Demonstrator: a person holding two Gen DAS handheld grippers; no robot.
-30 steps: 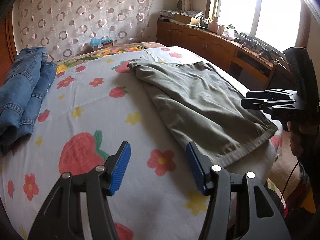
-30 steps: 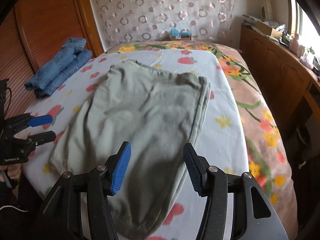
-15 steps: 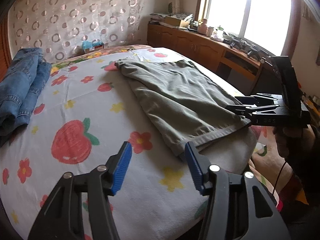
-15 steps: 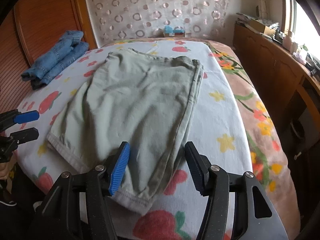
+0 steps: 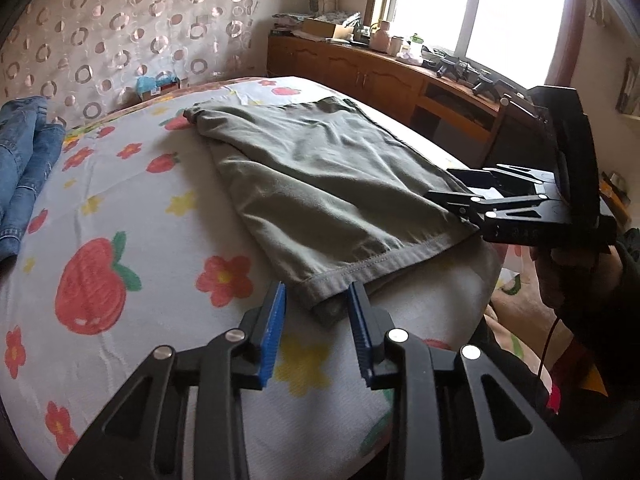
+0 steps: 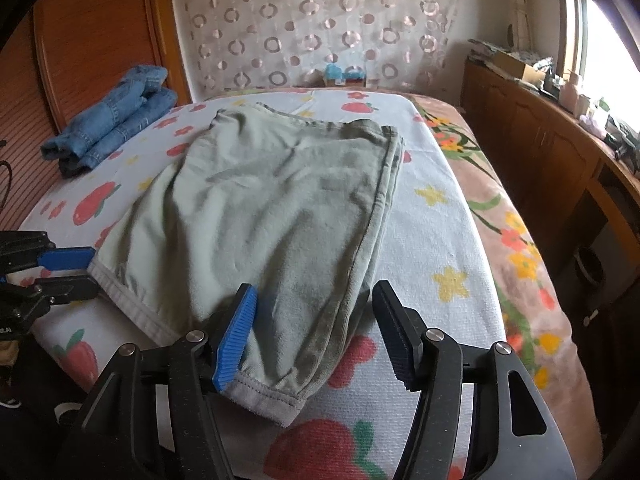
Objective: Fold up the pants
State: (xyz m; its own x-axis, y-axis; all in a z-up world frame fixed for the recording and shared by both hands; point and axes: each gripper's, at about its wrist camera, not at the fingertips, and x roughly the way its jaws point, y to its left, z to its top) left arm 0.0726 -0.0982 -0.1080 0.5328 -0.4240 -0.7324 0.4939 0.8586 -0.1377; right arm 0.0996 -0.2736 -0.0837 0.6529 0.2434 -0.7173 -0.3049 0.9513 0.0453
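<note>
Olive pants (image 5: 320,184) hem corners between both half-open hand-held grippers, left (image 5: 316,312) narrowing, right (image 6: 312,320) unclamped.

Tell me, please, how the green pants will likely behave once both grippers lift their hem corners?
The green pants look soft and creased, so they will probably sag between the left gripper and right gripper. Being doubled over, the layers may slide apart.

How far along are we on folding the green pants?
Done: the green pants lie flat on the bed, legs stacked. In hand: the left hand-held gripper has been closing around one hem corner, and the right hand-held gripper straddles the other, jaws open. Left: grip both corners and fold the hem end toward the waistband.
</note>
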